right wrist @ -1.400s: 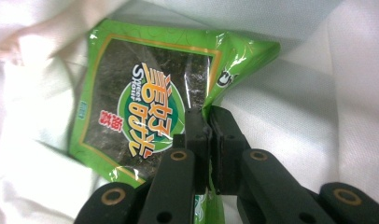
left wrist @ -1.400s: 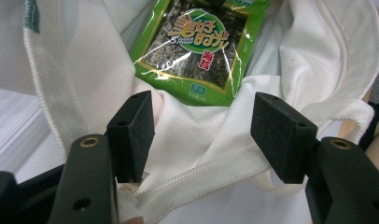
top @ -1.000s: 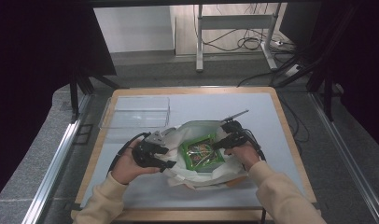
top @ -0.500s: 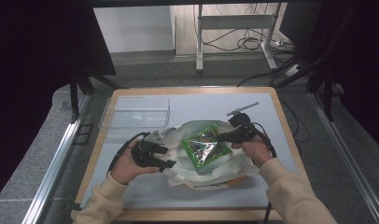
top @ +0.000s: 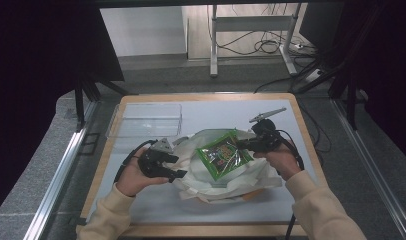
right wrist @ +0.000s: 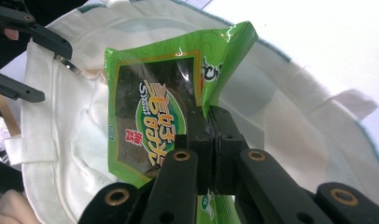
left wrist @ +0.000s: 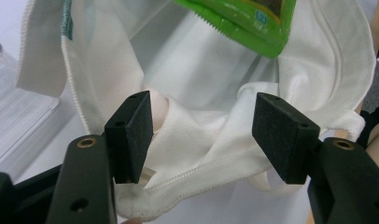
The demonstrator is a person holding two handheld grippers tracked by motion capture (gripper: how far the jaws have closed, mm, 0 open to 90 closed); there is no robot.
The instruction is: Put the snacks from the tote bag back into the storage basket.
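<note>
On the table [top: 156, 210], from above, a white cloth bag [top: 226, 180] lies open between my hands, with a clear plastic tray [top: 146, 120] behind it to my left. My right gripper [top: 243, 145] holds a green snack packet [top: 222, 154] over the bag's mouth; my left gripper [top: 177, 167] sits at the bag's left edge.

In my left gripper view, my jaws stand spread apart, with the bag's rumpled hem [left wrist: 201, 158] between them and the packet [left wrist: 243, 23] beyond.

In my right gripper view, my jaws are pressed together on the packet's [right wrist: 152, 112] edge, pinching it above the bag [right wrist: 290, 107].
</note>
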